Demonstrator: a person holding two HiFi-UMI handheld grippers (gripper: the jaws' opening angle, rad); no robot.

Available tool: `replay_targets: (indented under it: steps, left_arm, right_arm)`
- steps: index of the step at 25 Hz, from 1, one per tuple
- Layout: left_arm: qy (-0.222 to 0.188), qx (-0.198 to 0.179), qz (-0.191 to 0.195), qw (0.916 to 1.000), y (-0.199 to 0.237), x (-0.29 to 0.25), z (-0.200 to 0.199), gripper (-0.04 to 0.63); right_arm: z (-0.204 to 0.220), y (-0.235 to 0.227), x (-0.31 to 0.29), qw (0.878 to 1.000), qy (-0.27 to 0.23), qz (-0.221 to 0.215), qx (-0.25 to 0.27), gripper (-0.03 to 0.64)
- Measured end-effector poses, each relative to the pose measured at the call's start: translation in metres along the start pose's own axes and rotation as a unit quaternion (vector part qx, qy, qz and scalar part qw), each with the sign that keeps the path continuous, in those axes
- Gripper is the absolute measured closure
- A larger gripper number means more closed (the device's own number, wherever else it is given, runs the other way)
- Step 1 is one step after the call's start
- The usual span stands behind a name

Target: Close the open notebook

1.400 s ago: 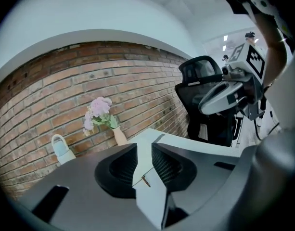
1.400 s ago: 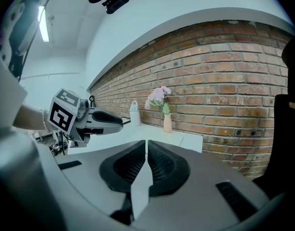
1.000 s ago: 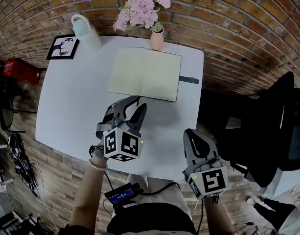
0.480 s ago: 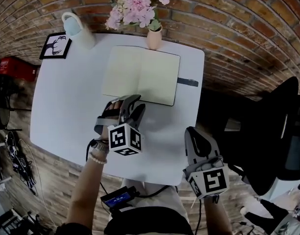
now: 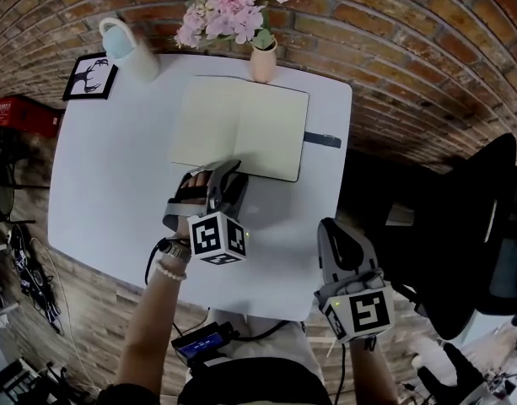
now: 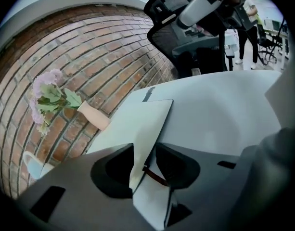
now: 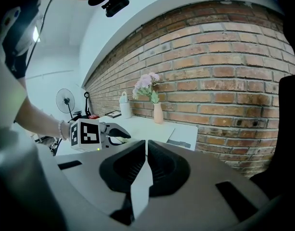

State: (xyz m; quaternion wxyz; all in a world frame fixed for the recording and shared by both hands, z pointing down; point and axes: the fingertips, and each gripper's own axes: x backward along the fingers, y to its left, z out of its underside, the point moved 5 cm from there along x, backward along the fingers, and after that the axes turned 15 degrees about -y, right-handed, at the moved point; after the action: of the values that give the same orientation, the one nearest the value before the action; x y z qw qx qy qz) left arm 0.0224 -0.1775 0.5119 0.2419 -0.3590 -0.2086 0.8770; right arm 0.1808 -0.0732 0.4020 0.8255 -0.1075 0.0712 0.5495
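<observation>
White and round-cornered, the surface (image 5: 115,184) stands against a red brick wall (image 5: 410,49). Nearest the person, at the front right edge, the right hand-held gripper (image 5: 332,228) hangs with its jaws clenched on nothing and plays no part in the work. A little further in, the left hand-held gripper (image 5: 214,180) sits at the near edge of the open black-covered notebook with cream pages (image 5: 241,125). Its jaws have just been opening and stand released and wide, with the near edge of the left-hand leaf and a thin reddish-brown ribbon (image 6: 154,173) between them and the pads not pressing. The notebook lies flat in the middle of the surface, its black elastic strap (image 5: 324,139) trailing off to the right. So the step in hand looks like lining up a grasp. The next move calls for closing on that edge and swinging it over the spine onto the right half. Whether the jaws bracket the cover or only paper I cannot tell. Beyond stand a peach vase of pink flowers (image 5: 263,62), a pale mug (image 5: 127,45) and a black-framed picture (image 5: 89,76).
</observation>
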Motion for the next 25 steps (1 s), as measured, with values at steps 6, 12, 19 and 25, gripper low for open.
replay_targets:
  steps: [6, 12, 19, 25]
  left_arm:
    - [-0.019, 0.072, -0.028, 0.9968, -0.003, 0.003, 0.003, 0.487]
    - [-0.023, 0.084, -0.034, 0.9956, -0.003, 0.004, 0.003, 0.5]
    - [-0.036, 0.11, -0.041, 0.9924, -0.002, 0.007, 0.001, 0.515]
    - [-0.04, 0.124, -0.041, 0.9906, -0.001, 0.008, 0.002, 0.517]
  right_arm:
    - [0.003, 0.0, -0.001, 1.0, 0.004, 0.001, 0.001, 0.577]
    - [0.016, -0.005, -0.012, 1.0, 0.016, 0.007, -0.022, 0.576]
    - [0.038, -0.014, -0.042, 0.994, 0.03, 0.019, -0.106, 0.574]
    - [0.051, -0.021, -0.072, 0.982, 0.037, 0.019, -0.182, 0.495]
